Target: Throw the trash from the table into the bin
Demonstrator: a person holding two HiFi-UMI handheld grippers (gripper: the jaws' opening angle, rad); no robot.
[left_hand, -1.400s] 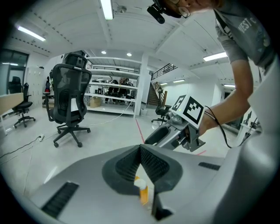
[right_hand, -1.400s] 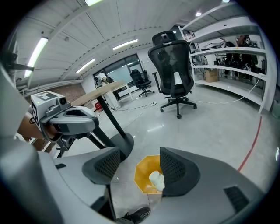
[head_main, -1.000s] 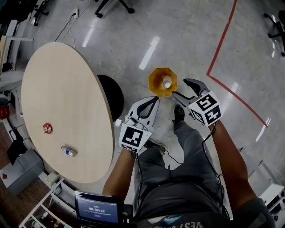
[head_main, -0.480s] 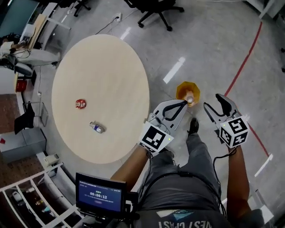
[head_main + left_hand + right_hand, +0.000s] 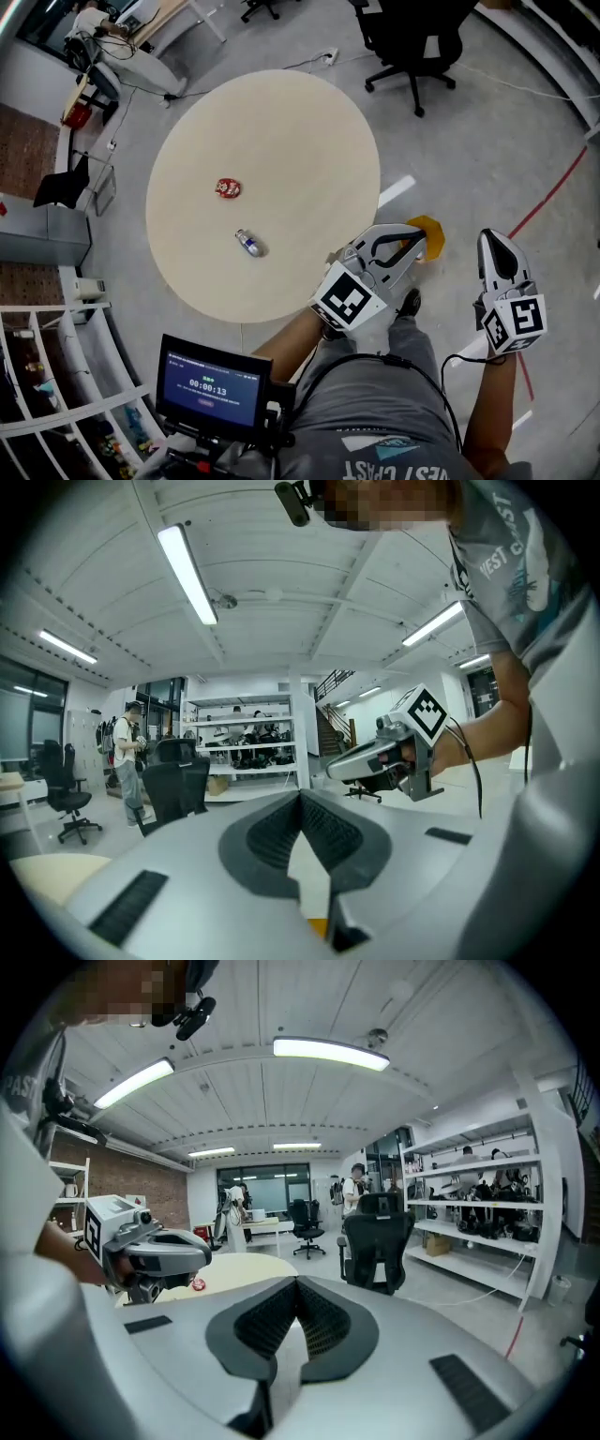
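The round, pale wood tabletop (image 5: 281, 122) stands on a glossy grey floor (image 5: 525, 122) crossed by a red tape line (image 5: 553, 192), with a black office chair (image 5: 422, 33) beyond it. On the tabletop lie a crumpled red piece of trash (image 5: 228, 188) and, near it, a small clear plastic bottle (image 5: 248, 244) on its side. The orange bin (image 5: 431, 230) sits on the floor beside the table, mostly hidden behind my left gripper (image 5: 419, 236), whose ribbed grey jaws are closed on nothing. My right gripper (image 5: 487, 236) has just been closing; its jaws now meet, empty. A second ago the bin lay in plain sight with a bottle inside.
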